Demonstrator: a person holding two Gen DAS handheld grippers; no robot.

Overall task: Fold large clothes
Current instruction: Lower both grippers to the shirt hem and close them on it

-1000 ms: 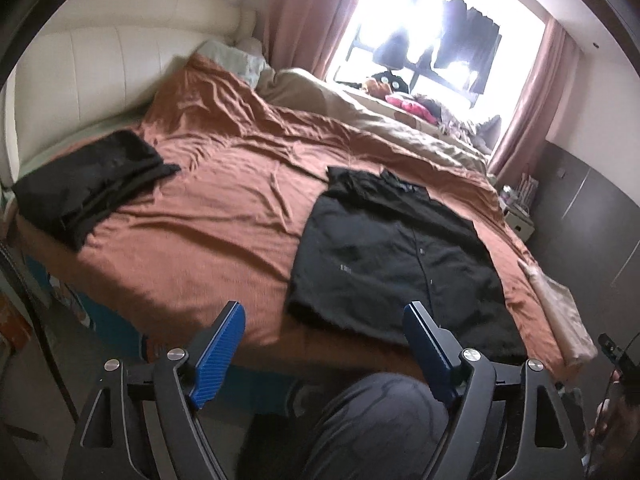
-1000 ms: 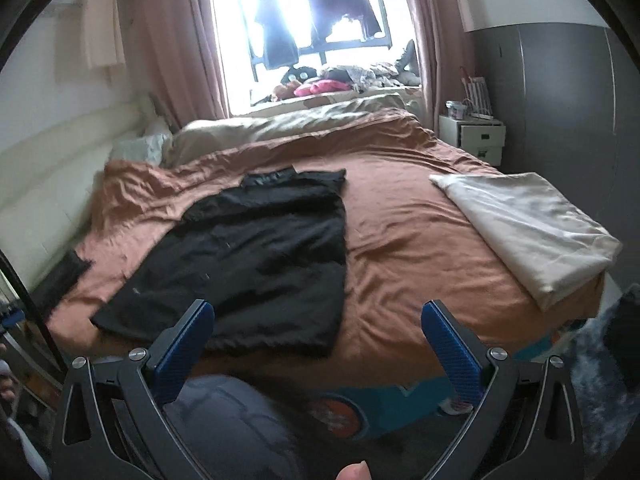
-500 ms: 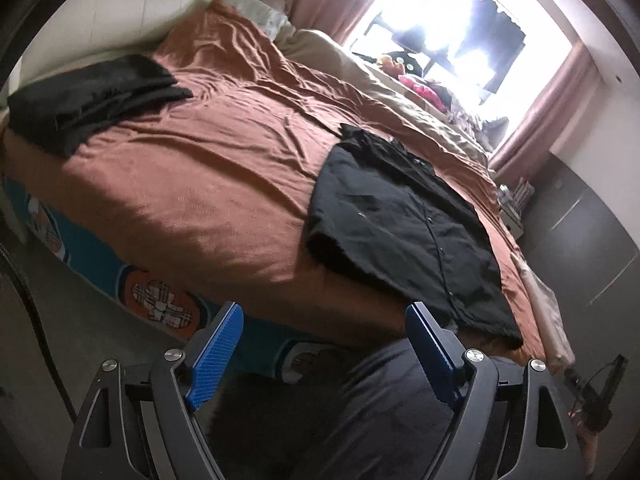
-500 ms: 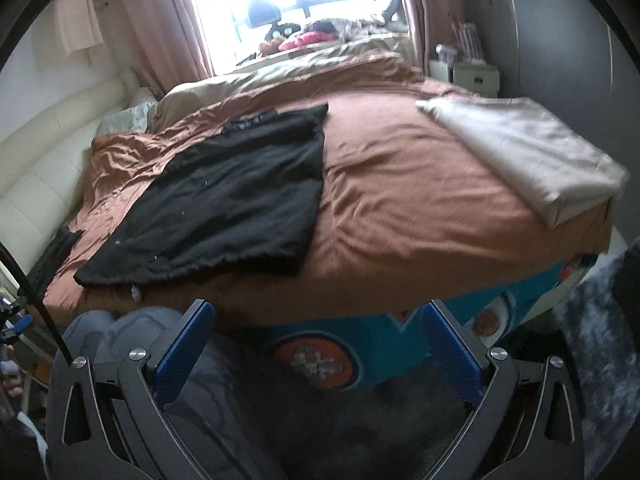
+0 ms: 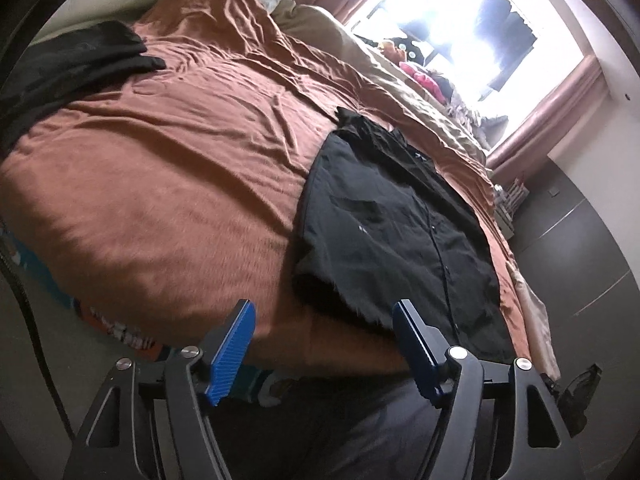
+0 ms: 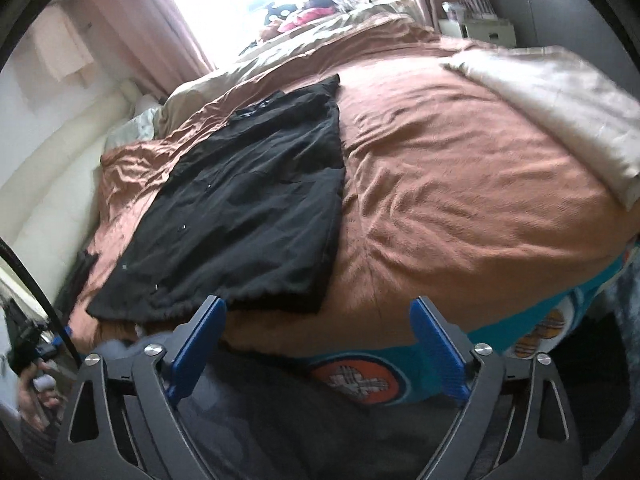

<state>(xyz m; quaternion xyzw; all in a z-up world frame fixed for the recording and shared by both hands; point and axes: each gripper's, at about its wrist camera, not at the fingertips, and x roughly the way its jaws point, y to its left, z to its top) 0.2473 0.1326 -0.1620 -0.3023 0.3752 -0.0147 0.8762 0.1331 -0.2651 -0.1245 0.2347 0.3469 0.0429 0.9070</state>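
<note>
A black button-up shirt [image 5: 396, 232] lies flat on the rust-brown bed cover [image 5: 168, 184], its hem at the near edge of the bed and its collar toward the window. It also shows in the right wrist view [image 6: 248, 208]. My left gripper [image 5: 324, 320] is open and empty, low at the bed's near edge, just below the shirt's left hem corner. My right gripper [image 6: 318, 316] is open and empty, close under the shirt's right hem corner. Neither touches the shirt.
A dark folded garment [image 5: 68, 64] lies at the bed's far left. A beige folded cloth [image 6: 560, 100] lies at the right of the bed. Beige bedding [image 5: 384, 76] and a bright window are beyond. The person's grey trousers [image 6: 304, 412] fill the foreground.
Both grippers have dropped low and moved in toward the bed's near edge and the shirt's hem. Both stay open. The shirt has not moved.
</note>
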